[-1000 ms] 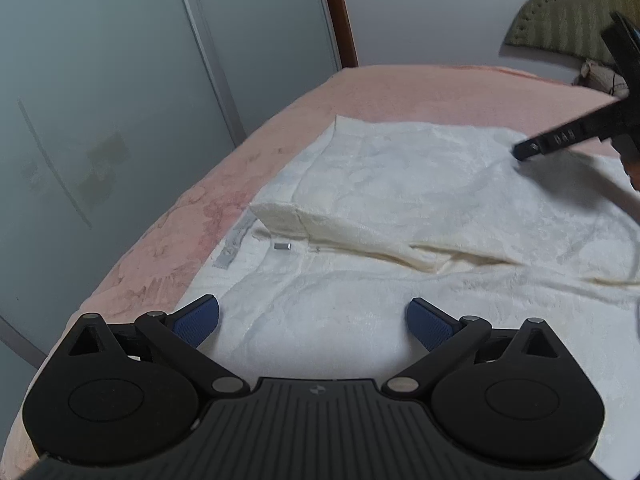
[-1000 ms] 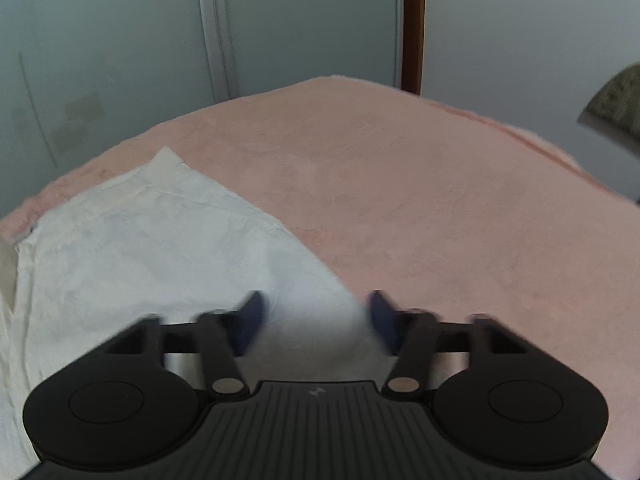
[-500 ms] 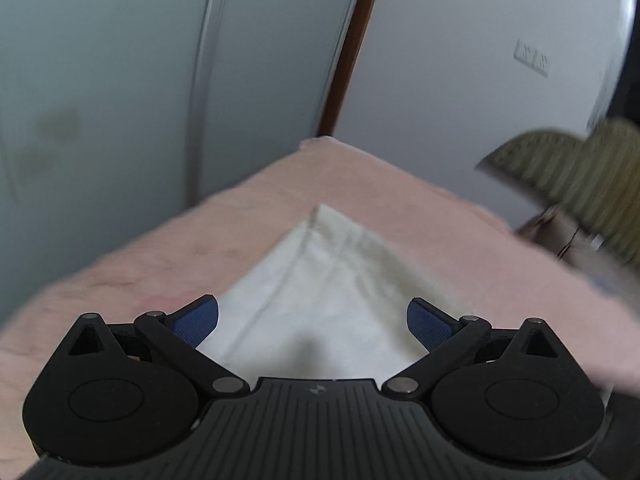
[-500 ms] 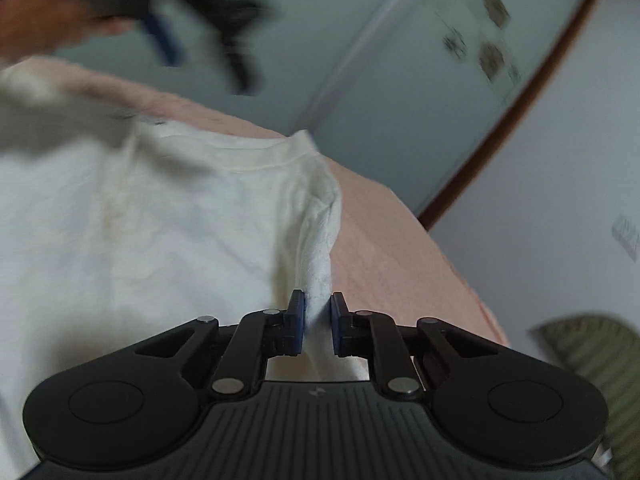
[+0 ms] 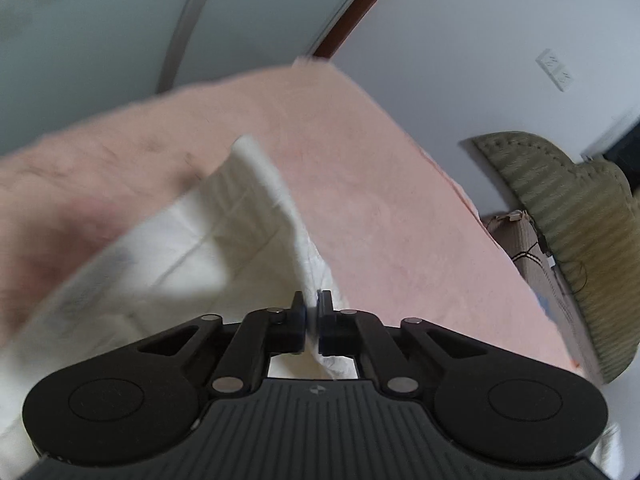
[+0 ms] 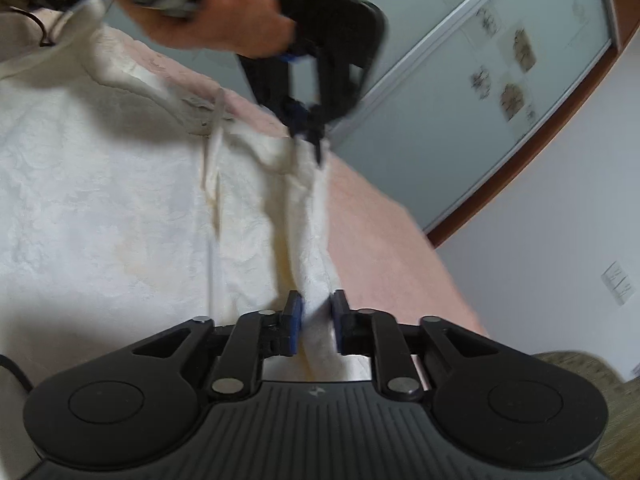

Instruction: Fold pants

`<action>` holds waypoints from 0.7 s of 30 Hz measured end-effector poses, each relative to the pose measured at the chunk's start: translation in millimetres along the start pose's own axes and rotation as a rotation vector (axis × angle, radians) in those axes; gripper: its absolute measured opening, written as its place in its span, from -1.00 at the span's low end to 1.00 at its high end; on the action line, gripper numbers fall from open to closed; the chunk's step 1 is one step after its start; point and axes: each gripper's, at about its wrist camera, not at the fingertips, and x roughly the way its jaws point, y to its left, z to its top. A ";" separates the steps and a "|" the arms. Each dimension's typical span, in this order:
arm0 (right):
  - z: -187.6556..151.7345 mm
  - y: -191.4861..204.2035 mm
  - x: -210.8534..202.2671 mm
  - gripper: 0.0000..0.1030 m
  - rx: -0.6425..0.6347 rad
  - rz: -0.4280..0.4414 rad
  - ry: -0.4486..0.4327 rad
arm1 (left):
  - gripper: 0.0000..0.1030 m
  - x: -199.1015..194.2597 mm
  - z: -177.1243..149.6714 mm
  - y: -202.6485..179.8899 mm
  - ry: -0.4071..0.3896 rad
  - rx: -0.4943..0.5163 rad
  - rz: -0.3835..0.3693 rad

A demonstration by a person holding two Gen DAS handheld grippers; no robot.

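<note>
Since earlier frame, left gripper (image 5: 311, 312) jaws closed on pants (image 5: 224, 236) edge; right gripper (image 6: 314, 322) jaws just reopened slightly, fabric pinched between. Pants spread on bed (image 5: 400, 208), held edge stretched between both grippers.

pants (image 5: 192, 256) on bed (image 5: 400, 216) | headboard (image 5: 560, 216) right of bed | wardrobe (image 5: 120, 20) behind

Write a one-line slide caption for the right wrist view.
Both tools, right and left, pinch one edge of the white pants on a pink bed.
</note>
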 end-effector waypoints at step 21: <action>34.4 103.9 -124.8 -0.77 0.110 0.258 0.028 | -0.90 -154.4 -153.5 97.9 -0.043 0.194 -0.028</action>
